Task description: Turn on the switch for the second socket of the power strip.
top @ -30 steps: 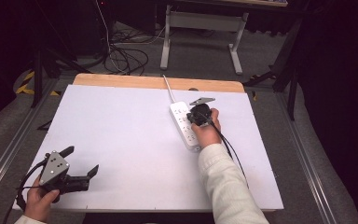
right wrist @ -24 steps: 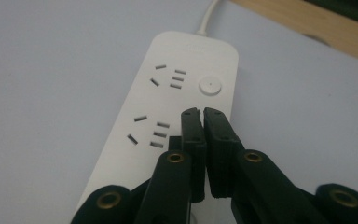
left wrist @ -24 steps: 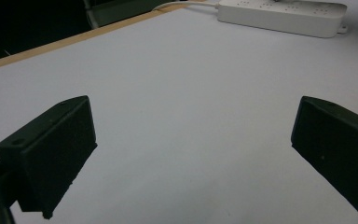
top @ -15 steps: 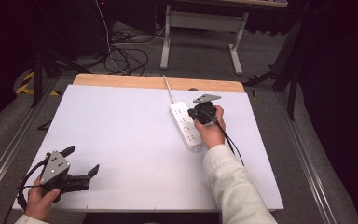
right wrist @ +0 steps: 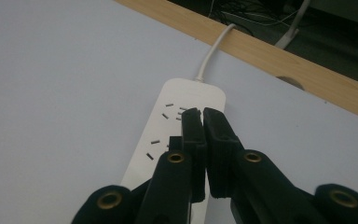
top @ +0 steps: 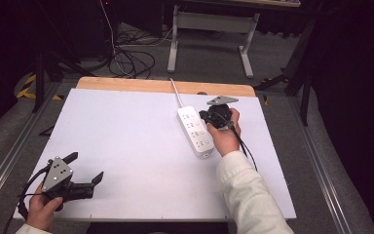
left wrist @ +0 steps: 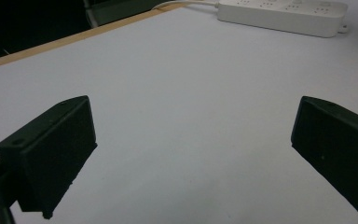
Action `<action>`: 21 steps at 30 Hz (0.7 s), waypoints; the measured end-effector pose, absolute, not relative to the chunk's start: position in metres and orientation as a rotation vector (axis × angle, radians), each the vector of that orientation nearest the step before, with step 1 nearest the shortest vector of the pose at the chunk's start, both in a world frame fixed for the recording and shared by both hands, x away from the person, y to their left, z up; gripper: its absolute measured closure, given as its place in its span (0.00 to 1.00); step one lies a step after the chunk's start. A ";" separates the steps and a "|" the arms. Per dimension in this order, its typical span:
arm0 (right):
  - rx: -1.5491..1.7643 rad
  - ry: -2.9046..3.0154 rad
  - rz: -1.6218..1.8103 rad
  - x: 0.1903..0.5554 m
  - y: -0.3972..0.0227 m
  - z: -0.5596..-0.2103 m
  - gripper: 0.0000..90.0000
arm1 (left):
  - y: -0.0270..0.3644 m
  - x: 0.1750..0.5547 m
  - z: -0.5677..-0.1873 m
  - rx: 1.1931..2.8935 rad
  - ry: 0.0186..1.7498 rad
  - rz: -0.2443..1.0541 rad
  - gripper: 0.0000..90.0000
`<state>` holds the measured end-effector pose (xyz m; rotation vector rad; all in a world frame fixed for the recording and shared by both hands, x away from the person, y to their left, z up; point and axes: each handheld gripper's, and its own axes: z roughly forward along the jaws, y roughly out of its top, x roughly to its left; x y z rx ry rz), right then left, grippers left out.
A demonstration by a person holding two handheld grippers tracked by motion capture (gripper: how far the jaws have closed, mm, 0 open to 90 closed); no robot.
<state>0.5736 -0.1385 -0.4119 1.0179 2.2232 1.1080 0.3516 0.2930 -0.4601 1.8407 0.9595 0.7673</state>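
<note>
Right tool (top: 217,117) sits over the far end of the white power strip (top: 195,131) in the high view, gripped by a hand (top: 225,138); the left tool (top: 75,175) rests spread wide at the near left corner of the white surface (top: 136,146).

Left gripper view: both jaws stand far apart, the power strip (left wrist: 282,16) lying well beyond them.

Right gripper view: jaws pressed together, holding nothing, just above the power strip (right wrist: 168,140) near its cord (right wrist: 213,51).

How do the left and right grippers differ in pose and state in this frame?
The left gripper is open, fingers spread wide; the right gripper is shut, holding nothing. The left sits near the table's front left corner, away from any object; the right is over the white power strip at the far right. Both are hand-held, black, with trailing cables.
</note>
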 end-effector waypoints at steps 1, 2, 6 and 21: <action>1.017 2.217 1.114 0.573 -0.139 -0.410 0.98 | 0.293 0.352 -0.460 1.841 0.959 0.767 0.00; 1.016 2.208 1.124 0.571 -0.140 -0.408 0.97 | 0.293 0.352 -0.460 1.838 0.963 0.761 0.00; 0.968 2.193 1.160 0.563 -0.140 -0.397 0.97 | 0.293 0.352 -0.460 1.836 0.966 0.759 0.00; 0.962 2.178 1.186 0.548 -0.150 -0.383 0.57 | 0.293 0.351 -0.460 1.835 0.966 0.760 0.00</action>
